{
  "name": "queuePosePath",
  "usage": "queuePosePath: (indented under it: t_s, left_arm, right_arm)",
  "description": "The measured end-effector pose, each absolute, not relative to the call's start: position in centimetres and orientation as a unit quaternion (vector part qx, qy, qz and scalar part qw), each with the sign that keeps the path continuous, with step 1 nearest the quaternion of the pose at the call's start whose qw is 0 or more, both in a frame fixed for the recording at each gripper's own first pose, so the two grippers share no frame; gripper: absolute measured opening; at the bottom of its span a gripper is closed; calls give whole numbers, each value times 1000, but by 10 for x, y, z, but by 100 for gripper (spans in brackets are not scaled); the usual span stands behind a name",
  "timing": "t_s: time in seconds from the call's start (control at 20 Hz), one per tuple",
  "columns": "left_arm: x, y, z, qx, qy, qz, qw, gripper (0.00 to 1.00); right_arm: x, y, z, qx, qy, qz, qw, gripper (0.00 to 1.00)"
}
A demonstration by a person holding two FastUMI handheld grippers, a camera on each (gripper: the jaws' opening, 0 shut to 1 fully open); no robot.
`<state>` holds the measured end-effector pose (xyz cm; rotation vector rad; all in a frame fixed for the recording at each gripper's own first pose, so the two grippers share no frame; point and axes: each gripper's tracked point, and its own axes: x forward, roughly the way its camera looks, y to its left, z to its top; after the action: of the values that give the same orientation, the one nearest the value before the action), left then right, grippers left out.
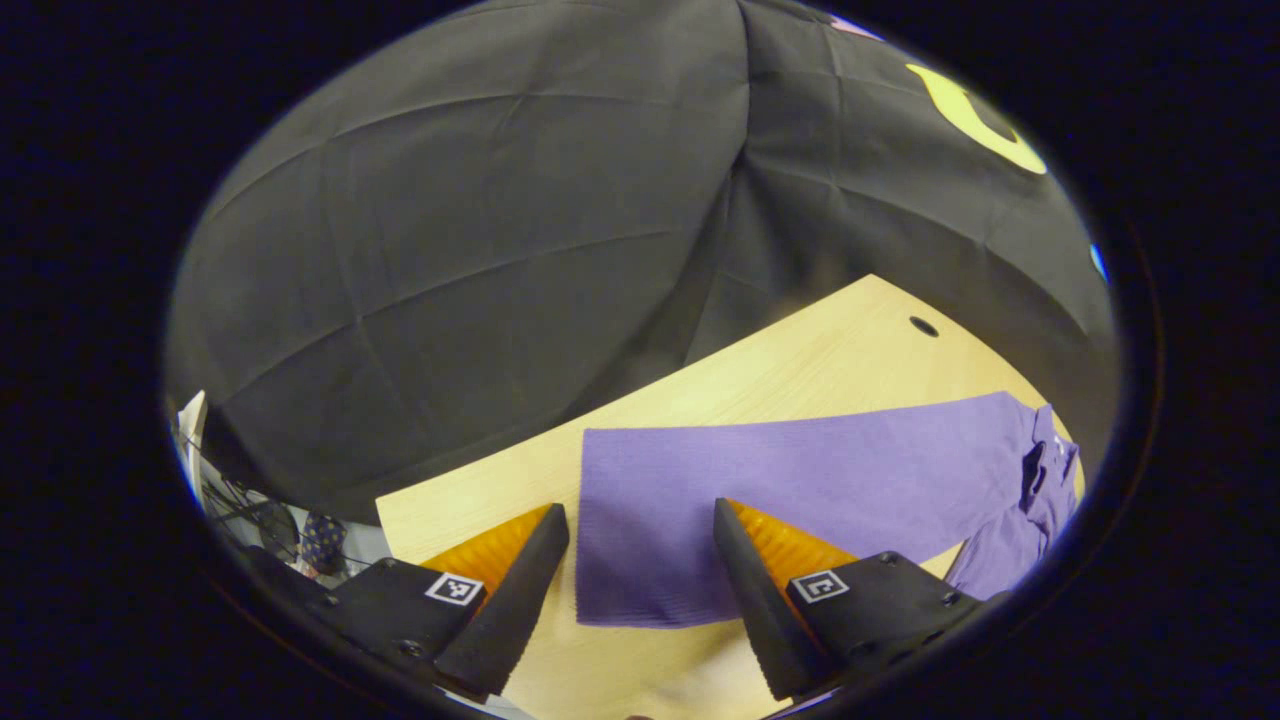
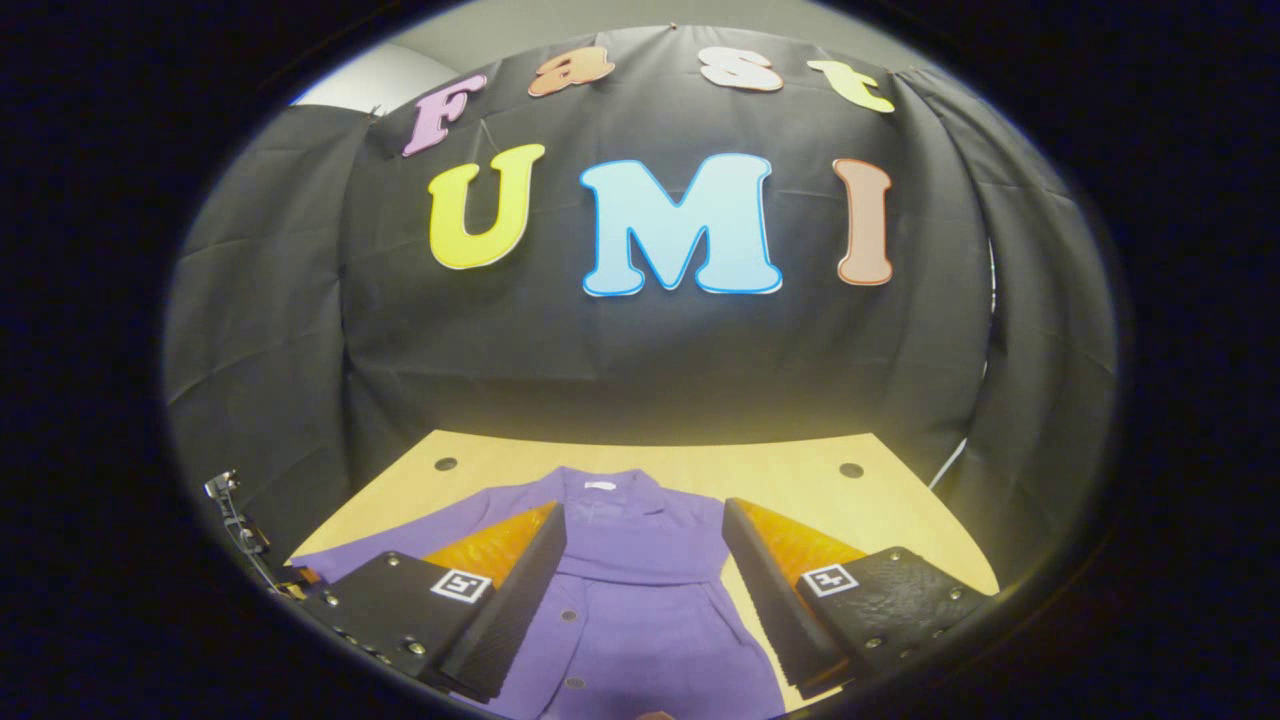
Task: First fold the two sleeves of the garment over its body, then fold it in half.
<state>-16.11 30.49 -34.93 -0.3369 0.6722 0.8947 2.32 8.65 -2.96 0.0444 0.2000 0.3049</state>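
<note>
A purple button-front garment (image 2: 640, 610) lies flat on the light wooden table (image 2: 800, 480), its collar (image 2: 610, 490) toward the far wall. One sleeve (image 2: 400, 540) runs out to the left. In the left gripper view that long sleeve (image 1: 800, 470) stretches across the table (image 1: 800, 370), and the garment's bunched body (image 1: 1040, 490) is at the far right. My left gripper (image 1: 640, 508) is open above the sleeve's cuff end (image 1: 630, 560), with one finger on each side. My right gripper (image 2: 643, 510) is open over the chest, just below the collar, holding nothing.
The table has small round holes (image 2: 446, 464) (image 2: 851, 469) (image 1: 923, 326) near its far edge. Black cloth walls stand close behind it. Cables and clutter (image 1: 270, 520) sit past the table's left end, and a dark clamp (image 2: 235, 520) is at its left corner.
</note>
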Motion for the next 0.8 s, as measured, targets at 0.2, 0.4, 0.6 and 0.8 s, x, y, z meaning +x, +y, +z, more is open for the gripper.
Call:
queuePosePath:
  t_s: [0.2, 0.4, 0.6, 0.8]
  left_arm:
    - [-152, 300, -352, -128, 331, 403, 844, 83]
    - [-133, 288, -358, -126, 334, 383, 852, 41]
    - [-130, 285, -356, -120, 338, 380, 853, 13]
    - [-125, 284, -349, -129, 327, 378, 856, 6]
  right_arm:
    - [23, 99, -30, 25, 101, 169, 980, 97]
    - [26, 106, -31, 25, 103, 182, 978, 97]
    - [30, 101, -34, 25, 105, 181, 978, 97]
    - [33, 88, -39, 30, 110, 169, 979, 97]
